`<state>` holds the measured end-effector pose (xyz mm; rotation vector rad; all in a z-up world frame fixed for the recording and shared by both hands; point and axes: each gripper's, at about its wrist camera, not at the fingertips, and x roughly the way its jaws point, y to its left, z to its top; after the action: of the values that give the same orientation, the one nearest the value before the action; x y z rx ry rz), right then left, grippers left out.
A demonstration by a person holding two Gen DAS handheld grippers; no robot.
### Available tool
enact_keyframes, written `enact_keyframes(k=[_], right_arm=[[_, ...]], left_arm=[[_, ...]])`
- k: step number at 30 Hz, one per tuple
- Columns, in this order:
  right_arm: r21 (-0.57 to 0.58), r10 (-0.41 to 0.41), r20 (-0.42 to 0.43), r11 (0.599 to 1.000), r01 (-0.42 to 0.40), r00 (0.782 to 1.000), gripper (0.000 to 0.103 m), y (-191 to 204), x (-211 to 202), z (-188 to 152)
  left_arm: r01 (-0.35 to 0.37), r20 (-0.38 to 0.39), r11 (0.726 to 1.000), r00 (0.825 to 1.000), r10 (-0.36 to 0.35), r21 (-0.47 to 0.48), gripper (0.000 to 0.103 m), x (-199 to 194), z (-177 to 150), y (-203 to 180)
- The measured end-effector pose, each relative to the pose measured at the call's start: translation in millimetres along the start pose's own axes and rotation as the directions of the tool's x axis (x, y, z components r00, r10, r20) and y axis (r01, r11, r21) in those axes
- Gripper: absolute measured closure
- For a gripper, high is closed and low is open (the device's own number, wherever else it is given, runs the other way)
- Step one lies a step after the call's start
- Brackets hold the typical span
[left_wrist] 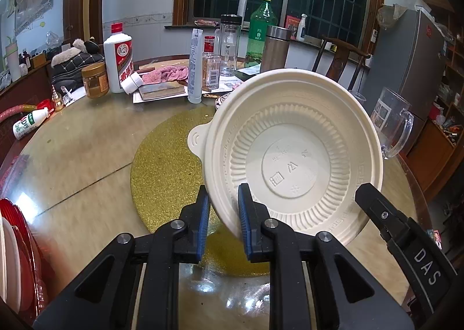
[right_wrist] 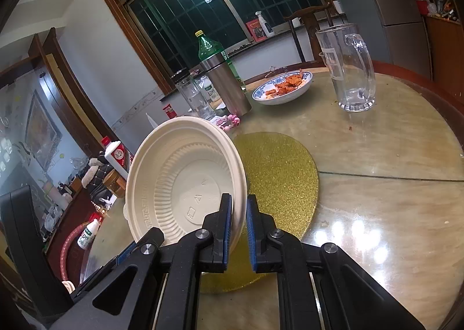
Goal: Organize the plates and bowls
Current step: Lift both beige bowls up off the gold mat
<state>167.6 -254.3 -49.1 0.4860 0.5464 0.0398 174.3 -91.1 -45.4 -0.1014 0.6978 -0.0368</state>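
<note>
Above the table (left_wrist: pixel 87 156), both hand-held grippers (left_wrist: pixel 224 214) (right_wrist: pixel 239 225) pinch the cream bowl's (left_wrist: pixel 293 156) rim.

Cream plastic bowl (left_wrist: pixel 293 156) looked matt, ribbed and embossed underneath. Round table top (right_wrist: pixel 391 156) was glossy, glass-like, throwing lamp glare. Gold mat (right_wrist: pixel 278 173) looked rough and glittery. Flask (right_wrist: pixel 224 85) was brushed metal. Mug (right_wrist: pixel 349 69) was clear and smooth. Gripper pads (left_wrist: pixel 204 220) were blue, ridged rubber; arms matt black plastic.
</note>
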Motion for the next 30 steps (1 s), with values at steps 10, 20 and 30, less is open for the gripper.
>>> enact_keyframes(k=[10, 20, 30], right_arm=[[-0.002, 0.000, 0.000, 1.000, 0.000, 1.000, 0.093, -1, 0, 0], [-0.004, 0.000, 0.014, 1.000, 0.000, 1.000, 0.093, -1, -4, 1], [0.000, 0.003, 0.023, 1.000, -0.003, 1.000, 0.093, -3, -2, 5]], left_arm=[[-0.002, 0.007, 1.000, 1.000, 0.002, 0.000, 0.086, -1, 0, 0], [-0.003, 0.036, 1.000, 0.999, 0.002, 0.010, 0.086, -10, -2, -3], [-0.047, 0.085, 0.998, 0.995, 0.044, 0.032, 0.085, -17, -2, -11]])
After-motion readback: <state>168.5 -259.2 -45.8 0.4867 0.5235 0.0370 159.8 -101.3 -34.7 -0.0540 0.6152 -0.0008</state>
